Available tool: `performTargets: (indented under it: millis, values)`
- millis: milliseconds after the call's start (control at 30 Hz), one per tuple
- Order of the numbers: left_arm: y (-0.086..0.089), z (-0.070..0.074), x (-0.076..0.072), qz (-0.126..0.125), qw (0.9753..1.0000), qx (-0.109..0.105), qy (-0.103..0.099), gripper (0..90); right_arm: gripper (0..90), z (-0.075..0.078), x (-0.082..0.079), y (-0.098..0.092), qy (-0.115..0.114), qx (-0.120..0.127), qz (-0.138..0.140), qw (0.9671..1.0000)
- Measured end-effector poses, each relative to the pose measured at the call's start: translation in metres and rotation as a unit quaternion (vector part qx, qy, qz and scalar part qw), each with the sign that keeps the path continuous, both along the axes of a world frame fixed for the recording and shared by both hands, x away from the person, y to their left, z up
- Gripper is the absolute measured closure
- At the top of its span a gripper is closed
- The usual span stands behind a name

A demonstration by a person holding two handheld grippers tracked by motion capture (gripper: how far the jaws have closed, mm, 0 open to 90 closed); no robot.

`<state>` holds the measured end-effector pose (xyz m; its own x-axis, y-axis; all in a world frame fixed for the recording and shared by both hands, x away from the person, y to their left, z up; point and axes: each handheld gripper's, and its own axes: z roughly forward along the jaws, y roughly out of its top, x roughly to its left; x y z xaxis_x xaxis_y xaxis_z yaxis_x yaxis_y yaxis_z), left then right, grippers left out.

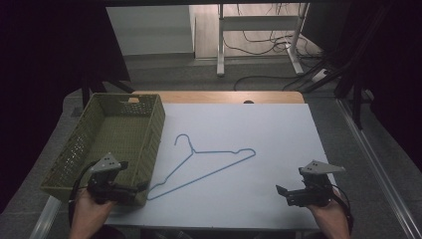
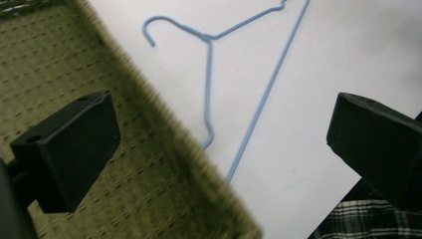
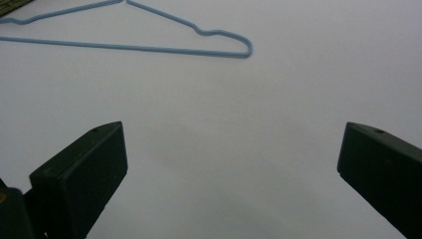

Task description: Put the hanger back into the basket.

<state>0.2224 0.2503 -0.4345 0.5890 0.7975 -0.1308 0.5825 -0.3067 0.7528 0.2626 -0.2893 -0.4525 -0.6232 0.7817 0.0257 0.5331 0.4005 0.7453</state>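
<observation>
**On the white sheet, a blue hanger between my 2 grippers**

On the table (image 1: 219, 97), a white sheet (image 1: 259, 149) covers most of the top, and a blue wire hanger (image 1: 204, 167) lies flat on it near the middle. Its hook points toward the far side, and its lower left corner reaches the near right corner of the green woven basket (image 1: 149, 117) that stands at the left edge of the sheet.

My left gripper (image 1: 132, 188) hangs over the basket's near right corner, held in my left hand (image 1: 89, 211). Its jaws are spread wide. In the left gripper view 1 jaw sits above the basket floor (image 2: 59, 64) and the other above the sheet (image 2: 323, 59), with the basket wall passing between them and the hanger (image 2: 209, 74) ahead, touching neither jaw.

My right gripper (image 1: 284, 193) is at the near right of the sheet, well apart from the hanger, in my right hand (image 1: 331, 216). Its jaws are spread wide too, with nothing between them but bare sheet (image 3: 229, 149); the hanger's (image 3: 149, 47) right shoulder lies farther off, ahead of them.
</observation>
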Motion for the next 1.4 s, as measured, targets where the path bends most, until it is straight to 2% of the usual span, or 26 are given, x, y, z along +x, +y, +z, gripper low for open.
performTargets:
  millis: [133, 233, 267, 400, 500, 600, 833, 933, 1033, 1067, 1167, 1233, 1400]
  values:
    - [-0.011, 0.006, 0.007, -0.012, 0.9999, -0.005, 0.003, 0.0, 0.0, 0.000, 0.000, 0.000, -0.002, -0.001, 0.000, 1.0000]
    - [-0.023, 0.011, 0.013, -0.028, 0.9996, 0.008, 0.004, 0.0, 0.0, 0.000, 0.000, 0.000, -0.002, -0.003, -0.001, 1.0000]
    - [-0.032, 0.014, 0.017, -0.038, 0.9991, 0.016, 0.007, 0.0, 0.0, 0.000, 0.000, 0.000, -0.003, -0.003, 0.000, 1.0000]
    - [-0.045, 0.015, 0.025, -0.051, 0.9982, 0.029, 0.009, 0.0, 0.0, 0.000, 0.000, 0.000, -0.002, -0.006, 0.000, 1.0000]
    - [-0.060, 0.013, 0.036, -0.063, 0.9975, 0.029, 0.016, 0.0, 0.0, 0.000, 0.000, 0.000, -0.003, -0.006, -0.001, 1.0000]
    - [-0.068, 0.011, 0.042, -0.066, 0.9971, 0.032, 0.017, 0.0, 0.0, 0.000, 0.000, 0.000, -0.003, -0.006, -0.001, 1.0000]
    - [-0.093, 0.000, 0.067, -0.078, 0.9961, 0.033, 0.026, 0.0, 0.0, -0.001, 0.000, 0.000, -0.003, -0.007, -0.001, 1.0000]
    - [-0.096, -0.005, 0.073, -0.082, 0.9956, 0.032, 0.032, 0.0, 0.0, -0.001, 0.000, 0.000, -0.003, -0.007, 0.000, 1.0000]
    - [-0.100, -0.012, 0.084, -0.078, 0.9954, 0.039, 0.038, 0.0, 0.0, -0.001, 0.000, 0.000, -0.003, -0.008, 0.000, 1.0000]
    - [-0.105, -0.018, 0.092, -0.069, 0.9956, 0.045, 0.044, 0.0, 0.0, -0.001, 0.000, 0.000, -0.003, -0.008, 0.000, 1.0000]
    - [-0.110, -0.023, 0.099, -0.072, 0.9950, 0.041, 0.055, 0.0, 0.0, -0.001, 0.000, 0.000, -0.004, -0.010, 0.000, 0.9999]
    - [-0.116, -0.028, 0.105, -0.072, 0.9940, 0.064, 0.052, 0.9, 0.0, -0.001, 0.000, 0.000, -0.004, -0.011, 0.000, 0.9999]
    - [-0.123, -0.039, 0.120, -0.059, 0.9932, 0.085, 0.052, 10.4, 0.0, -0.003, 0.001, 0.000, -0.003, -0.013, 0.000, 0.9999]
